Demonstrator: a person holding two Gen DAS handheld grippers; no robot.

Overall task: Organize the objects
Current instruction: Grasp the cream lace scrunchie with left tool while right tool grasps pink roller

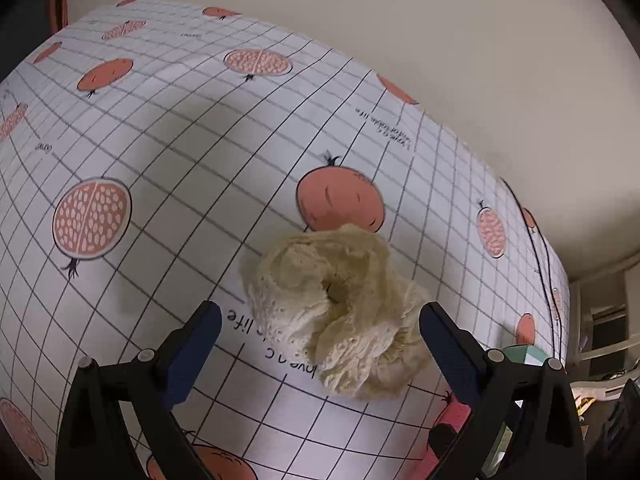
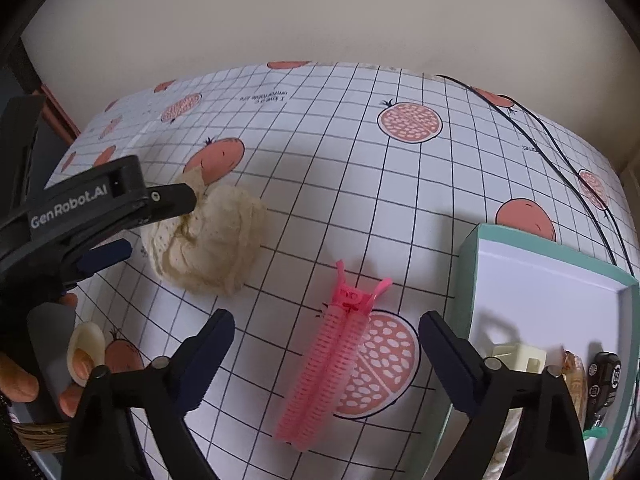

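Between the wide-open, empty left gripper (image 1: 320,332) fingers lies the crumpled cream lace scrunchie (image 1: 340,312): lower further, close on its bulk; right gripper (image 2: 326,340) likewise open, empty.

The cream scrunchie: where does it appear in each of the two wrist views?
Left wrist view: the cream scrunchie lies low in the centre, between the open fingers of the left hand-held gripper.
Right wrist view: it lies at the middle left, where the left hand-held gripper reaches it.
Shared landmark: the whole orange fruit print just beyond it.
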